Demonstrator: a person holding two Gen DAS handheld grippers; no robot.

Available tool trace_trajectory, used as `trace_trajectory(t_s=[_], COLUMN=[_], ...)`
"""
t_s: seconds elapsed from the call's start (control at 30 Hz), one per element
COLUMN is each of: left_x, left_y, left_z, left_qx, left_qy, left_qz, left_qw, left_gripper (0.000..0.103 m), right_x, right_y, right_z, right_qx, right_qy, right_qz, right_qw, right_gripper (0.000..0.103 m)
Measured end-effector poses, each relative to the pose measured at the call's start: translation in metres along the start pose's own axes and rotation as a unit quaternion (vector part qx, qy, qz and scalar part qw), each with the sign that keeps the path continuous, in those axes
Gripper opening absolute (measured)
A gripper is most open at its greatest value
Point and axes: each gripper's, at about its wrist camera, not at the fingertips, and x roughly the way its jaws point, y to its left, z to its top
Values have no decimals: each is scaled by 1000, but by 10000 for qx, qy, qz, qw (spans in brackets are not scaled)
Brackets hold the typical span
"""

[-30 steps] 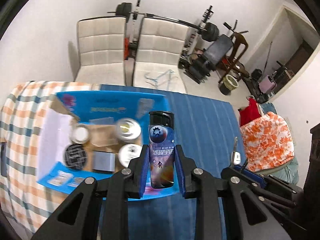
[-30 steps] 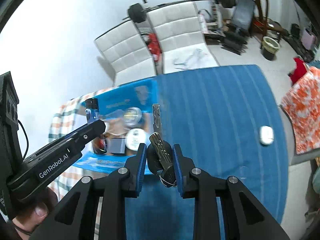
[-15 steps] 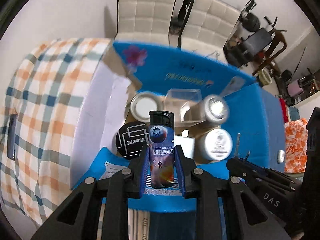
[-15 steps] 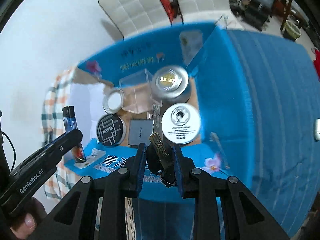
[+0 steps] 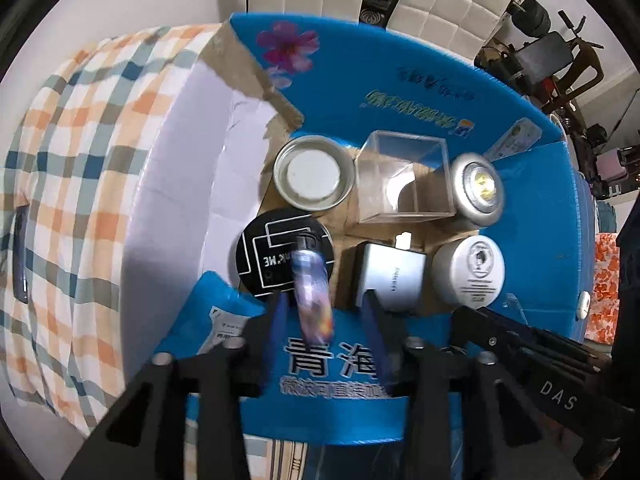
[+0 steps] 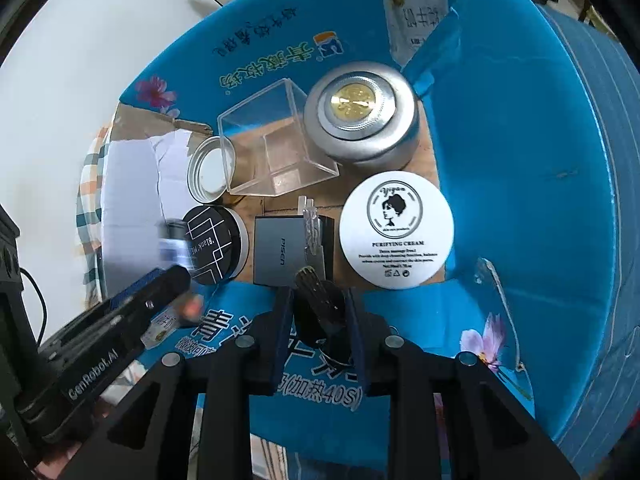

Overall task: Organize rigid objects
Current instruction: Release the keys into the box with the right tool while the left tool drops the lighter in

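Observation:
My left gripper [image 5: 325, 308] is open over the near edge of the blue cardboard box [image 5: 420, 80]. The galaxy-print lighter [image 5: 312, 288] is blurred and loose between the jaws, tilted over the black round tin [image 5: 276, 252]. My right gripper [image 6: 318, 312] is shut on a bunch of keys [image 6: 316, 300]; one key blade points out over the grey Pisen charger [image 6: 280, 250]. The lighter also shows blurred in the right wrist view [image 6: 176, 248], beside my left gripper's fingers [image 6: 160, 284].
Inside the box lie a white cream jar [image 6: 396, 230], a silver tin with a gold centre [image 6: 358, 114], a clear plastic cube [image 6: 276, 140] and an open metal lid [image 5: 314, 174]. A checked cloth [image 5: 80, 160] covers the table at left.
My left gripper has opened and let go of the lighter, which is dropping toward the black tin. Both grippers have moved closer over the box; the right still holds the keys.

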Motion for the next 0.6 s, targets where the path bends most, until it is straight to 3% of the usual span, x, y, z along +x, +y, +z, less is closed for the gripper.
trace_trajectory(t_s=[0.03,0.1,0.13,0.2,0.37,0.43,0.5,0.6], left_x=[-8,-19,-26,-37,-52,-58,-68,-85], left_y=[-5,-16,-23,-31,-35,-32,-33,-42], left_z=[-1,-1,-2,-3,-5,-4,-8,-15], left_qx=[46,210,315,412,445,414,415,487], left_qy=[-142,-303,-404,-579,-752,-762,-834,-1027], left_qz=[35,183,333,472,969,989,951,1099], left_qw=[9999,9992,9981,9964,9914,9913,9911,9874], left_gripper=[43,51,52,55,95,103,103,103], right_x=[-4,-15,-21,-34,-61,-71,-84,-108], right_y=[-2,-3,-4,-6,-5,-9,-12,-14], right_z=[0,0,-1,-4,-11,-15,-20,-29], right_qx=[36,16,-10,-107,-322,-328,-341,-430], right_qy=[-21,-145,-174,-306,-565,-655,-757,-876], right_qz=[16,43,47,-53,-475,-628,-647,-619], right_qw=[10000,9999,9998,9995,9968,9953,9944,9933], right_gripper=[38,62,68,71,82,91,98,98])
